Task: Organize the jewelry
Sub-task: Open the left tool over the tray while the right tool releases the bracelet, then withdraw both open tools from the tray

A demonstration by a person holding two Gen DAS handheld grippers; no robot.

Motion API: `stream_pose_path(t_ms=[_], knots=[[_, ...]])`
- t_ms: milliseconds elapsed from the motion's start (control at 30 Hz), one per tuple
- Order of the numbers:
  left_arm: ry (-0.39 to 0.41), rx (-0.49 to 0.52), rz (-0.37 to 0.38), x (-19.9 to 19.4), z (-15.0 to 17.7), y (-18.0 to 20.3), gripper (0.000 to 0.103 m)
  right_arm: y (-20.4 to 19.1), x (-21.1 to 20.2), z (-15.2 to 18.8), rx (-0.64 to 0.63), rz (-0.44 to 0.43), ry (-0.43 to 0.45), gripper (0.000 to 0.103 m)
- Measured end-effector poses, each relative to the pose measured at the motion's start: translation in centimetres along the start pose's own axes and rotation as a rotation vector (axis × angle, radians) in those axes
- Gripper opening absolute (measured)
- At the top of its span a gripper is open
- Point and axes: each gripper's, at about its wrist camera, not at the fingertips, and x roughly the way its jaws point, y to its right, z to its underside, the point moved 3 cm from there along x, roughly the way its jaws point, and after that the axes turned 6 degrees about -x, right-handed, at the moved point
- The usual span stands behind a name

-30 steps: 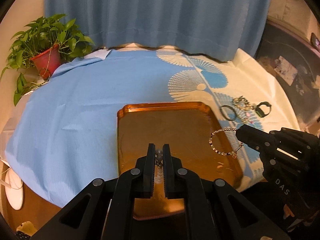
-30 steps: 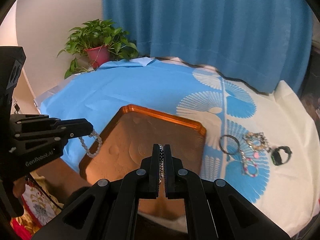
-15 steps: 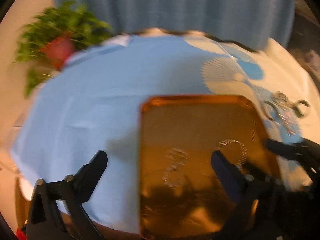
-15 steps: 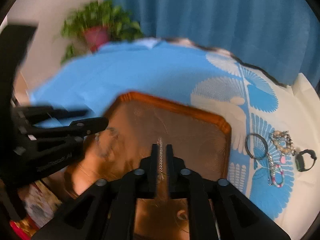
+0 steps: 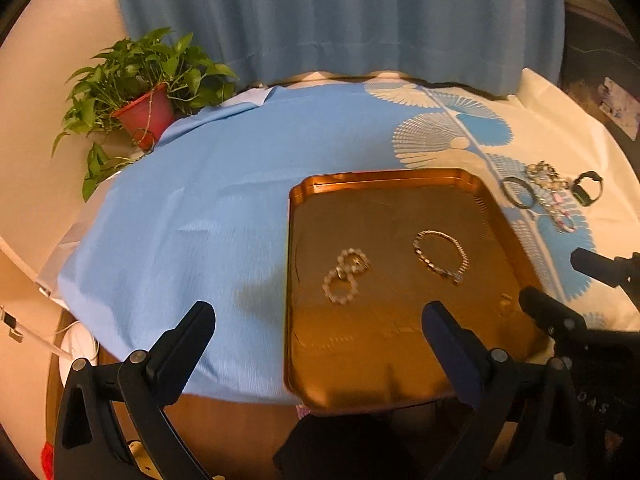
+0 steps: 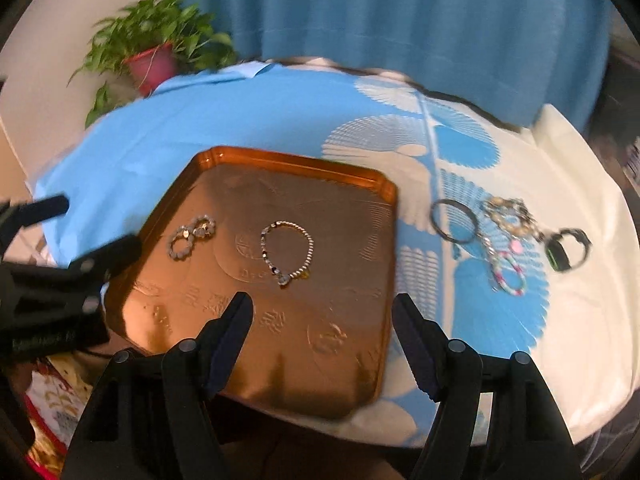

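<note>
A copper tray [image 5: 384,176] [image 6: 304,158] lies on the blue cloth. On it rest a pearl bracelet [image 5: 344,276] [image 6: 192,236], twisted into a figure of eight, and a thin chain bracelet [image 5: 440,254] [image 6: 288,248]. My left gripper [image 5: 318,312] stands wide open above the tray's near left edge, with nothing between its fingers. My right gripper [image 6: 324,304] hovers over the tray's near side; its jaws are opening and nothing is between them. Both bracelets lie just ahead of the fingertips, untouched. Each gripper also shows at the edge of the other's view, the right gripper [image 5: 564,280] and the left gripper [image 6: 84,226].
More jewelry lies on the patterned cloth right of the tray: a dark bangle [image 6: 456,220], a beaded cluster [image 6: 512,212], a pink and turquoise bracelet [image 6: 508,268] and a black band [image 6: 568,248]. A potted plant [image 5: 148,108] stands far left before a blue curtain [image 5: 340,20].
Both grippers were shut on a bracelet each a second ago. They have opened and dipped, and the pearl and chain bracelets now lie on the tray.
</note>
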Motion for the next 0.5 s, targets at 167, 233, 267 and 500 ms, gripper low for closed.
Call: stream_pose_path(t_ms=[167,233,267,500], knots=[[0.022,0.011,0.008,-2.9,1.2,0.7,0.102,-0.2,-2.8,1.2,0.001,0.001,0.02,0.073],[0.034,0.013,0.012,-4.0,1.7,0.8,0.102,-0.5,-4.2,1.8,-0.007,0.004,0.034,0.073],[0.04,0.013,0.013,-4.6,2.0,0.9,0.102,-0.6,-4.9,2.1,-0.01,0.005,0.041,0.073],[0.071,0.029,0.016,-7.7,3.7,1.6,0.102,-0.8,-8.6,4.1,-0.008,0.012,0.071,0.074]])
